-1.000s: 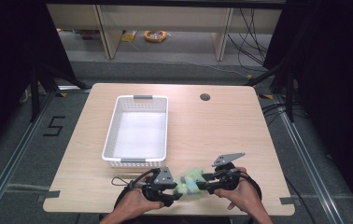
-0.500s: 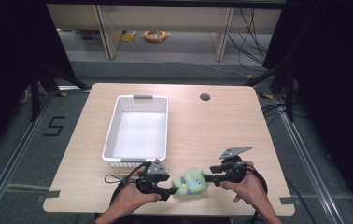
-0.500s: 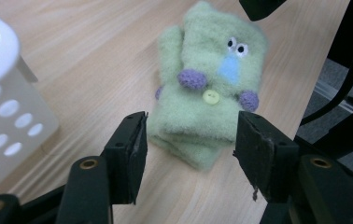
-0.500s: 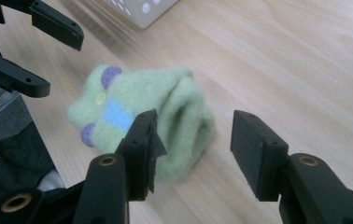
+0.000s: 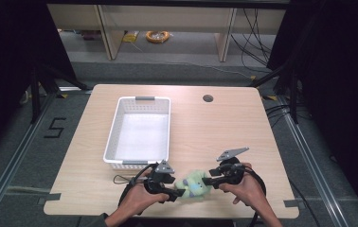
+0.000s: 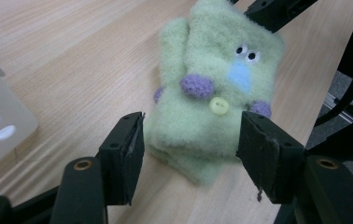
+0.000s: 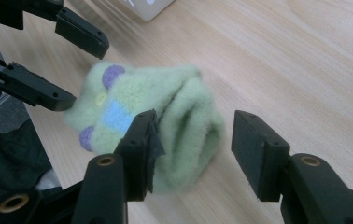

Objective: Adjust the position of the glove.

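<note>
Left gripper [image 5: 174, 193]: in my left hand, low centre-left of the high view; its jaws stand wide apart, one each side of the mitten's lower end, holding nothing.
Right gripper [image 5: 206, 180]: in my right hand, low centre-right of the high view, jaws spread wide too. In the right gripper view the left jaw sits right against the fleece, but I can't tell if it presses; nothing is clamped.
Thing in play: a fuzzy green mitten [image 6: 214, 93] with a little face, blue nose, purple tufts and a pale button, lying flat on the wooden table [image 5: 215, 127] near its front edge, at the bottom centre of the high view.
Where it lies: squarely between my two grippers, each pointing inward at it.
Long axis: in the left gripper view it runs away from the jaws toward the upper right of the frame; in the high view, roughly left-right, gripper to gripper.
Nearer hand: too close to call; both are just beside it.
White basket [image 5: 139, 132]: empty, upper left of the mitten, apart from it.
My guess: closing either gripper would catch an end.
</note>
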A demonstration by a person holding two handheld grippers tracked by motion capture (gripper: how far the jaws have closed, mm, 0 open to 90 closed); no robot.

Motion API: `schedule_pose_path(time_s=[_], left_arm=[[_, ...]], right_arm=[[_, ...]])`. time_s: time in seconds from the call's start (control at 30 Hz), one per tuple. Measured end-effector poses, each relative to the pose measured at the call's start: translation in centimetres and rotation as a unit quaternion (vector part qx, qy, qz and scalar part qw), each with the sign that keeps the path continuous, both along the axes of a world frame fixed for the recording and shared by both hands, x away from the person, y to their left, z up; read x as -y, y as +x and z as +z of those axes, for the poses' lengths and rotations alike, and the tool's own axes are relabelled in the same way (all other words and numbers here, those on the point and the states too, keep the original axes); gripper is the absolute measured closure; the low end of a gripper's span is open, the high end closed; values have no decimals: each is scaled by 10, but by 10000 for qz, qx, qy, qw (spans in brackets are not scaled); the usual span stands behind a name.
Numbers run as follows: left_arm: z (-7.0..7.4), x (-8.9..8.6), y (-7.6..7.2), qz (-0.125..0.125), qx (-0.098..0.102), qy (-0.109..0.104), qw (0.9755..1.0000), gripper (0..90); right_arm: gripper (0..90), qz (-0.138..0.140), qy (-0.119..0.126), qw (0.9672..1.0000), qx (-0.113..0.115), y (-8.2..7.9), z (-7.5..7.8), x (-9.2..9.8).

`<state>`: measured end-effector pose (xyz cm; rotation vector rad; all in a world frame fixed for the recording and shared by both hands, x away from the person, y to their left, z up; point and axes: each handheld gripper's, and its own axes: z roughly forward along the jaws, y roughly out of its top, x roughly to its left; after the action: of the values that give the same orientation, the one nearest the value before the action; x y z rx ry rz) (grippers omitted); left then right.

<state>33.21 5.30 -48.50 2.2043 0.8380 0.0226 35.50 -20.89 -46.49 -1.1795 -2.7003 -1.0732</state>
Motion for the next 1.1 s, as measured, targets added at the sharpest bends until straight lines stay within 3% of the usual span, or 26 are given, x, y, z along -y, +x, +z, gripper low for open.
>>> schedule_pose_path(time_s=[0.03, 0.07, 0.1, 0.17, 0.27, 0.3, 0.33, 0.4, 0.57, 0.6, 0.63, 0.73, 0.8, 0.87, 0.9, 1.1], left_arm=[[-1, 1, 0, 99, -22, -55, 9999, 404], [-2, 0, 3, -12, -17, 54, 10000, 404], [-5, 1, 3, 113, -74, -3, 9999, 404], [-8, 0, 5, -16, -142, 72, 9999, 403], [-11, 4, 2, 102, -218, -49, 9997, 407], [-9, 1, 4, -134, -169, 200, 9996, 417], [-10, 1, 4, -118, -185, 193, 9996, 420], [-12, 4, 4, 44, -252, -38, 9997, 427], [-14, 6, 4, 18, -271, -31, 9996, 440], [-14, 4, 6, -91, -249, 83, 9996, 442], [-15, 6, 5, 31, -284, 0, 9996, 444], [-15, 6, 4, 39, -329, -48, 9994, 457], [-16, 7, 4, 46, -325, -89, 9994, 464], [-15, 5, 5, -81, -313, 76, 9994, 467], [-16, 7, 4, 31, -370, -54, 9993, 468], [-18, 6, 8, 49, -520, -76, 9986, 458]], right_arm=[[512, 26, -60, 10000, 51, 1, 0, 1], [512, 16, -64, 10000, 44, 1, -1, 0], [512, -101, -1, 9999, -52, 0, -3, -2], [511, -80, -204, 9997, -52, 2, -6, -1], [510, 21, -215, 9998, -21, 4, -12, -2], [509, 21, -152, 9998, -123, 3, -15, -4], [509, 38, -179, 9997, -142, 3, -15, -4], [509, -1, -193, 9996, -184, 2, -15, -4], [506, -5, -181, 9996, -208, 2, -19, -5], [506, 7, -197, 9996, -180, 2, -19, -5], [506, 9, -195, 9996, -219, 2, -19, -4], [506, -39, -190, 9996, -228, 3, -23, -4], [506, -53, -139, 9995, -266, 3, -23, -4], [506, -39, -91, 9995, -288, 3, -25, -4], [506, -67, -52, 9994, -328, 3, -26, -4], [506, -87, 131, 9988, -461, 4, -32, -4]])
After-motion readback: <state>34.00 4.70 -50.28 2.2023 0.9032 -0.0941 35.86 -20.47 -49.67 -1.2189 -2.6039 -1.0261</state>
